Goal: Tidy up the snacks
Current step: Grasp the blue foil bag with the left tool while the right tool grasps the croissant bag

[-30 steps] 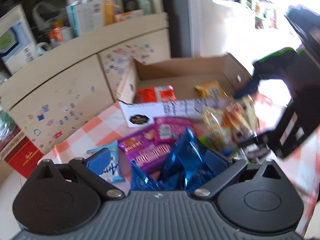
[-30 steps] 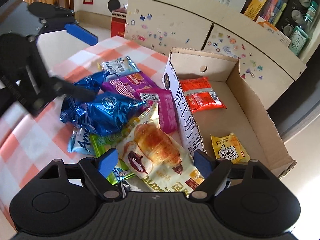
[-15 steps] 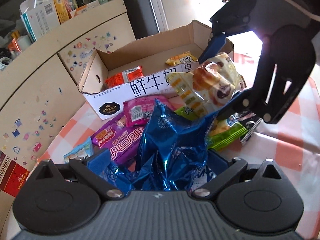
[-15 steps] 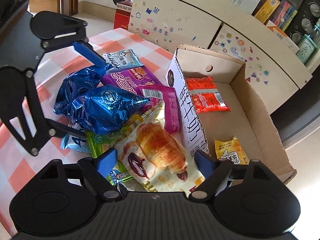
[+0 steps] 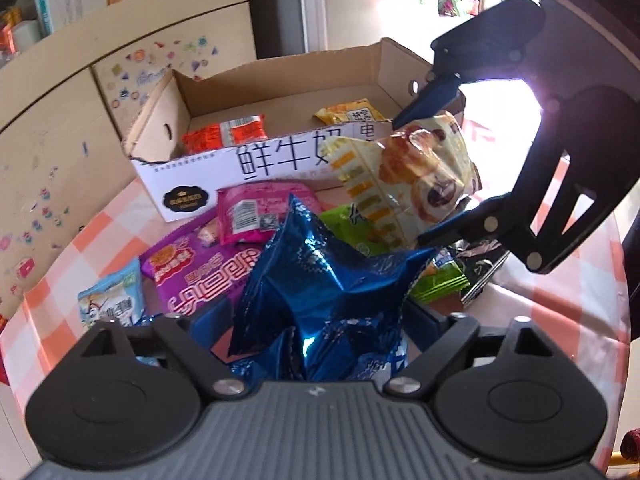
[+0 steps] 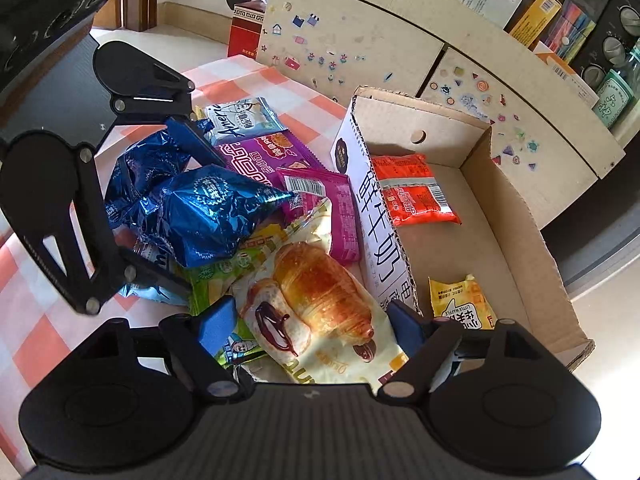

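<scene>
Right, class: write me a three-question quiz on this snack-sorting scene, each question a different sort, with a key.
1. True or false: the cardboard box already holds the red packet and the yellow waffle packet.
2. Multiple choice: the right hand-held gripper has its fingers on either side of which snack? A) purple biscuit pack B) croissant packet C) white-and-blue packet
3. Fill in: the left hand-held gripper has the ______ foil bag between its fingers.

Key
1. True.
2. B, the croissant packet.
3. Blue: the blue foil bag.
</scene>
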A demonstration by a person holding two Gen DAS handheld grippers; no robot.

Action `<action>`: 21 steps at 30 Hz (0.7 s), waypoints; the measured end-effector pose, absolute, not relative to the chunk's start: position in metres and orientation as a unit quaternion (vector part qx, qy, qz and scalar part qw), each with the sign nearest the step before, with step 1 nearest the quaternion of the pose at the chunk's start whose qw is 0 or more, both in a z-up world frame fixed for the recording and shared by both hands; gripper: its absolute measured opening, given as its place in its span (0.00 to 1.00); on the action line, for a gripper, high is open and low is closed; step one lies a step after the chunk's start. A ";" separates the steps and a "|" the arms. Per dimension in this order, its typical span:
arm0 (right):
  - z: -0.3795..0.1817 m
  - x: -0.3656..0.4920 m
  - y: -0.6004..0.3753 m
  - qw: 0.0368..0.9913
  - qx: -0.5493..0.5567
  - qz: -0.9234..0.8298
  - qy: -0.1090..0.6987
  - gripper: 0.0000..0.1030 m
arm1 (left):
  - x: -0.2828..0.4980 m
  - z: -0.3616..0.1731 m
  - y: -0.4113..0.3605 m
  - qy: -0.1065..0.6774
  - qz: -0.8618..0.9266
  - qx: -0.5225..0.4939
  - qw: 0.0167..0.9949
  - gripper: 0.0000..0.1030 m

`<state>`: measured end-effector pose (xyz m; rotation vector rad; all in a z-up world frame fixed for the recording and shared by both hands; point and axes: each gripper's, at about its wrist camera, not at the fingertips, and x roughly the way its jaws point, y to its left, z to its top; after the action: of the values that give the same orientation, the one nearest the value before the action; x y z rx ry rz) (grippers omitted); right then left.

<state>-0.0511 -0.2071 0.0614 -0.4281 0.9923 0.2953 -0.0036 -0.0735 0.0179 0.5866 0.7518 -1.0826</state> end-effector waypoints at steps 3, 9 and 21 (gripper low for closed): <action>0.061 -0.052 -0.206 0.848 -0.202 0.140 0.470 0.81 | -0.003 0.020 -0.071 0.355 -0.492 0.257 0.752 0.70; 0.063 -0.053 -0.207 0.854 -0.177 0.135 0.469 0.78 | 0.001 0.025 -0.065 0.378 -0.463 0.230 0.769 0.54; 0.074 -0.061 -0.202 0.876 -0.111 0.115 0.455 0.77 | -0.010 0.040 -0.045 0.387 -0.414 0.150 0.810 0.50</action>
<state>-0.0607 -0.2017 0.0742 -0.2308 0.9502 0.2406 -0.0103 -0.0452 0.0403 0.3215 0.8266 -0.8858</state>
